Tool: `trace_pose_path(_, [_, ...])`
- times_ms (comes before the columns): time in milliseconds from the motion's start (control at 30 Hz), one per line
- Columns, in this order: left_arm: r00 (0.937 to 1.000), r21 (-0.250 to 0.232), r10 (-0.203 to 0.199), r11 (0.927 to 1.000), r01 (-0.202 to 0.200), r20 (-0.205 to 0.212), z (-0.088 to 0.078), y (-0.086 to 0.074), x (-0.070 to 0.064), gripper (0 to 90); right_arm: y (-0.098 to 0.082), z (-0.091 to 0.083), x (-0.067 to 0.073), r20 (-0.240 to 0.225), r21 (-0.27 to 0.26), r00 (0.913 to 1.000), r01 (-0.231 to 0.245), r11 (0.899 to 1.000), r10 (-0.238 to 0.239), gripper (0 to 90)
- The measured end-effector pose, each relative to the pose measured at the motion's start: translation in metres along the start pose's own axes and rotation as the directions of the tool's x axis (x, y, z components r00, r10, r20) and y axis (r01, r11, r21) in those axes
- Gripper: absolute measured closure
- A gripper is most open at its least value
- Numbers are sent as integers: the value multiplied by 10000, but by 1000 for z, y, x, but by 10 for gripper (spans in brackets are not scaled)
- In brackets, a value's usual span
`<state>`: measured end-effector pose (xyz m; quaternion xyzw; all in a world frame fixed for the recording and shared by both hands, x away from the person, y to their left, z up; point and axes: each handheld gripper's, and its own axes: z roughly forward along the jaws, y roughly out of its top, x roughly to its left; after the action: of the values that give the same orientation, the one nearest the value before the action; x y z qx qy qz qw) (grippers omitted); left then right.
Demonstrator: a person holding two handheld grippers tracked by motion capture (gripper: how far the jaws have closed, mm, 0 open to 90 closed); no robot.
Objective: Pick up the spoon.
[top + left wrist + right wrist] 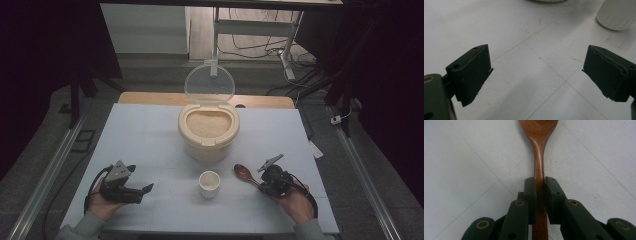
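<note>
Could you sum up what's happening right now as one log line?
right gripper: shut on wooden spoon handle | left gripper: open, idle | cup: between grippers | rice container: lid open

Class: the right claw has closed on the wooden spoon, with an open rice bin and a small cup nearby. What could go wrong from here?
1. The right claw pinches the wooden spoon on its narrow handle, so it might twist when loaded.
2. The cup is small; rice could spill beside it.

Wooden spoon (539,150): glossy reddish-brown. Cup (209,183): white. Rice bin (208,142): cream, clear lid. Desk (150,145): pale blue-white, thin grid lines. Both grippers: black.
</note>
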<state>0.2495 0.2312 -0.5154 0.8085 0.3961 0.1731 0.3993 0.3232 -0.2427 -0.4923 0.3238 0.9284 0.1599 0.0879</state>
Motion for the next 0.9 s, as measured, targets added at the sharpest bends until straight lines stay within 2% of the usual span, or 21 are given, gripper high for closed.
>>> trace_pose_path(433, [10000, 42, 2, 10000, -2, -15, 1, 0, 0, 77, -3, -20, -5, -184, -946, 9997, -195, 9953, 179, 801])
trace_pose_path(700, [10000, 61, -18, 10000, 18, -22, 1, 0, 0, 78, -9, -35, -12, -437, -1725, 9983, -454, 9840, 384, 801])
trace_pose_path(900, [10000, 86, -9, 10000, 9, -47, 2, 0, 0, 78, -10, -43, -13, -487, -2066, 9980, -487, 9772, 394, 801])
